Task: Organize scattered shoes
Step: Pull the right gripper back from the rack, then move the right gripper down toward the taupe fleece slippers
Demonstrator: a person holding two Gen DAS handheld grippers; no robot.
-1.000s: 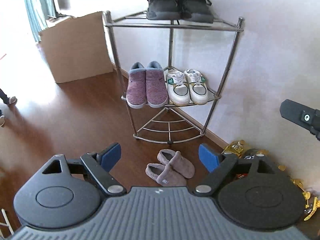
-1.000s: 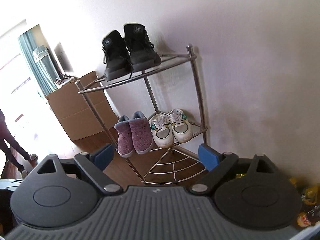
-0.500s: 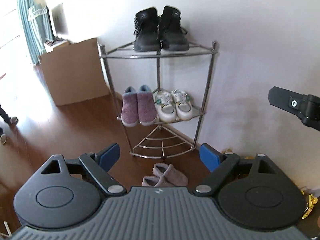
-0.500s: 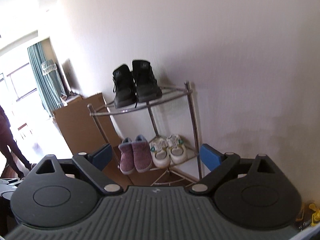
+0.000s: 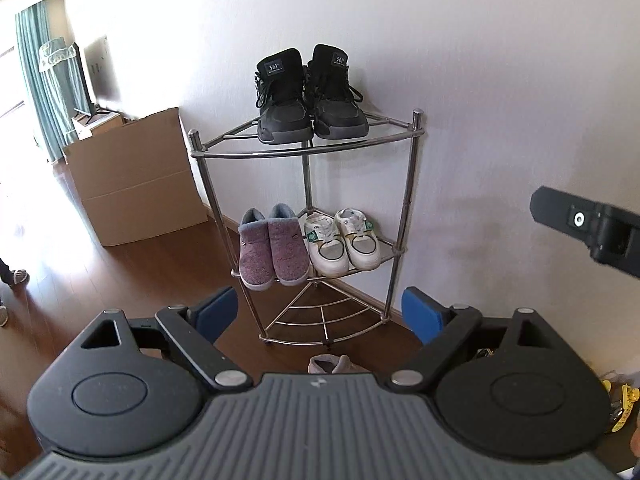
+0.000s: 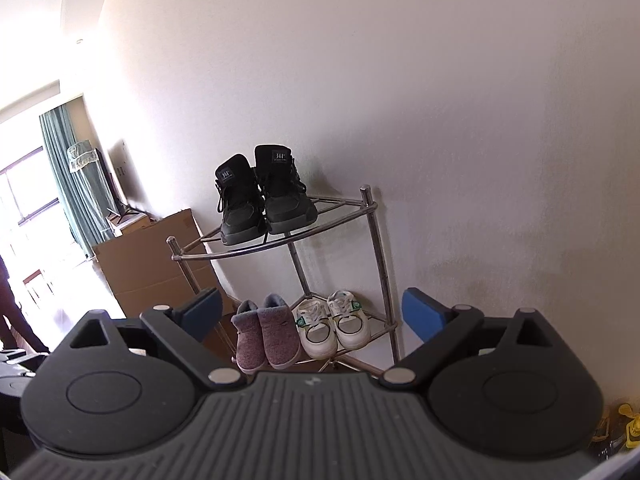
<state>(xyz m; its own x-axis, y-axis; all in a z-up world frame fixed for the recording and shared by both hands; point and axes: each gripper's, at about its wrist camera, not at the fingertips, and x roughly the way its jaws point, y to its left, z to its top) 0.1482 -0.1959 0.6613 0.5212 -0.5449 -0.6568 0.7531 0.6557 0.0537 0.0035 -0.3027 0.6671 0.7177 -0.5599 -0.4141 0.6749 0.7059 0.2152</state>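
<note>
A chrome corner shoe rack [image 5: 408, 200] stands against the white wall. Black high-top sneakers [image 5: 308, 100] sit on its top shelf. Purple slippers [image 5: 274, 250] and white sneakers [image 5: 342, 242] sit on the middle shelf; the bottom shelf is bare. Grey slippers [image 5: 330, 364] lie on the floor in front of the rack, mostly hidden by my left gripper's body. My left gripper [image 5: 322, 312] is open and empty, well back from the rack. My right gripper [image 6: 312, 312] is open and empty, also back from the rack [image 6: 376, 248]; its body shows in the left wrist view [image 5: 592, 228].
A cardboard box [image 5: 132, 176] stands left of the rack on the wooden floor [image 5: 80, 280]. Yellow items [image 5: 624, 396] lie on the floor at the right by the wall. A person's feet [image 5: 12, 280] are at the far left. Green curtains [image 5: 44, 80] hang at the back.
Both grippers have pulled back and tilted up from the rack. The rack looks smaller and lower in view, and the grey slippers have slid under the left gripper's body.
</note>
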